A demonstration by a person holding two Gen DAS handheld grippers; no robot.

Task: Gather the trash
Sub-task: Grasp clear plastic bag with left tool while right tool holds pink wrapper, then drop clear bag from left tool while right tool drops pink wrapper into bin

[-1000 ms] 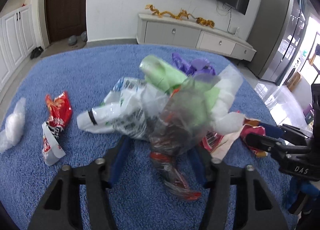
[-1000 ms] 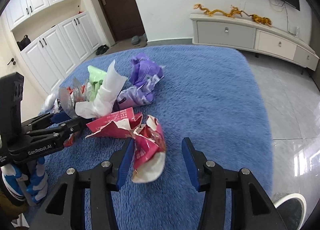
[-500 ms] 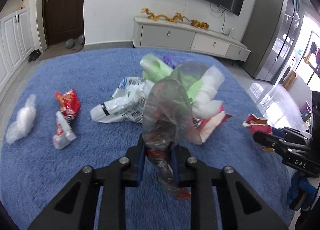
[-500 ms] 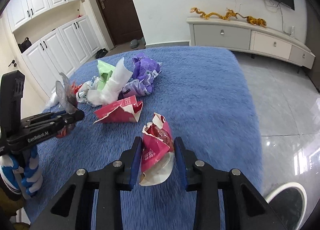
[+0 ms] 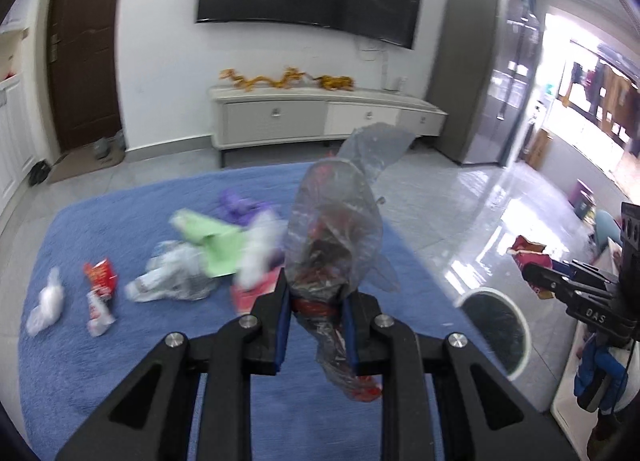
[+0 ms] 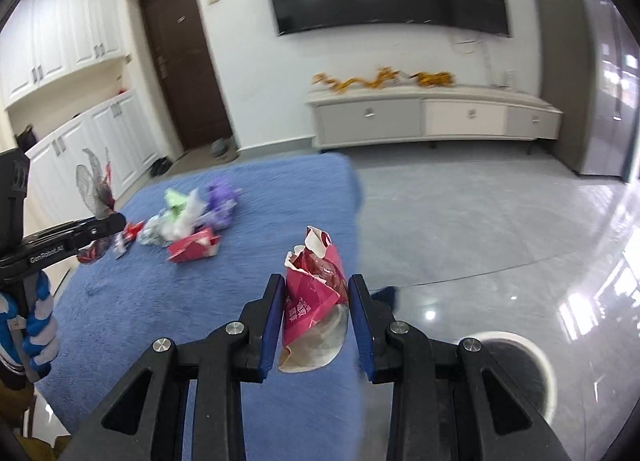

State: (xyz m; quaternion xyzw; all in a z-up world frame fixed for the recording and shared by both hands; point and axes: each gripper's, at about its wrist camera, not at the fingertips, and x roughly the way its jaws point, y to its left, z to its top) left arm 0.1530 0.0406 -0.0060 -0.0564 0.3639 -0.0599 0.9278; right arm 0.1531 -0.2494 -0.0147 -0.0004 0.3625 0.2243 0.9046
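Left tongs (image 5: 314,325): clamped on clear bag (image 5: 334,245), held above rug (image 5: 120,341).
Right tongs (image 6: 316,321): clamped on red wrapper (image 6: 314,285), near bin (image 6: 516,365).
Risk: limp bag could slip out or snag the bin rim.

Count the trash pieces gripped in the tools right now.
2: a clear plastic bag in the left tool, a pink snack wrapper in the right tool. Red scraps inside the bag may be further pieces.
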